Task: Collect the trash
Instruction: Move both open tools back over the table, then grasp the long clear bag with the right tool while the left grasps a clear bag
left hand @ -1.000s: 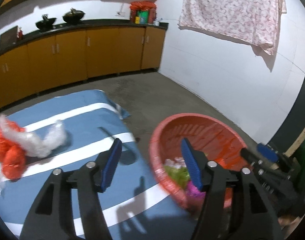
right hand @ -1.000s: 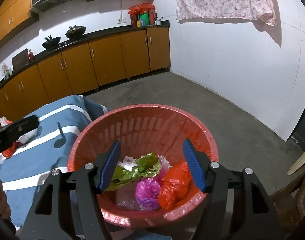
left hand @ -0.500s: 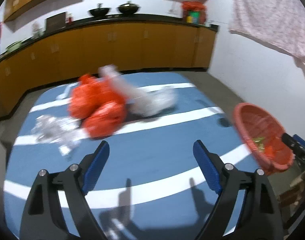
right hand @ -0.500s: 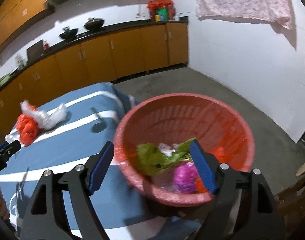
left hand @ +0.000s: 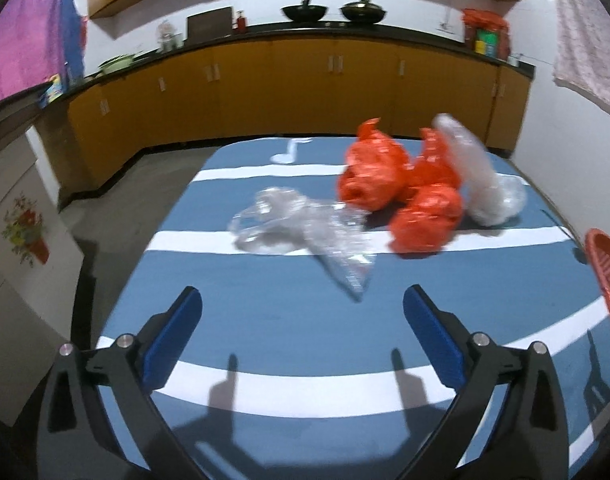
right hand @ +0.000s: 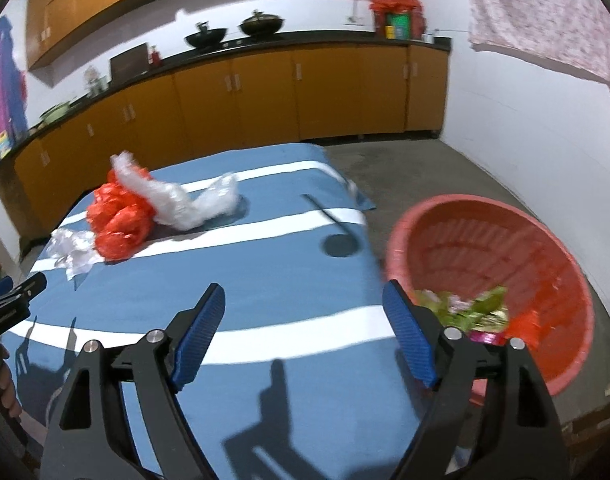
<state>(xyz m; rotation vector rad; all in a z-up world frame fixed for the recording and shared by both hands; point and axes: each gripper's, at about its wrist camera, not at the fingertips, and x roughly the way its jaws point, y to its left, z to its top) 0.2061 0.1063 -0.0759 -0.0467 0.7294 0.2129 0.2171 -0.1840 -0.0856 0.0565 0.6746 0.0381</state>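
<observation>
Both claws gape empty: left claw [left hand: 301,320], right claw [right hand: 303,314]. Bags [left hand: 397,192] lie mid-tabletop [left hand: 265,320]; basket [right hand: 545,264] waits at its edge. Best reach left, pinch the clear wrap [left hand: 305,232] by a bunched fold.

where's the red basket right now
The red basket sits off the table's right edge in the right wrist view, just right of the open right gripper; the left wrist view shows only its rim.
</observation>
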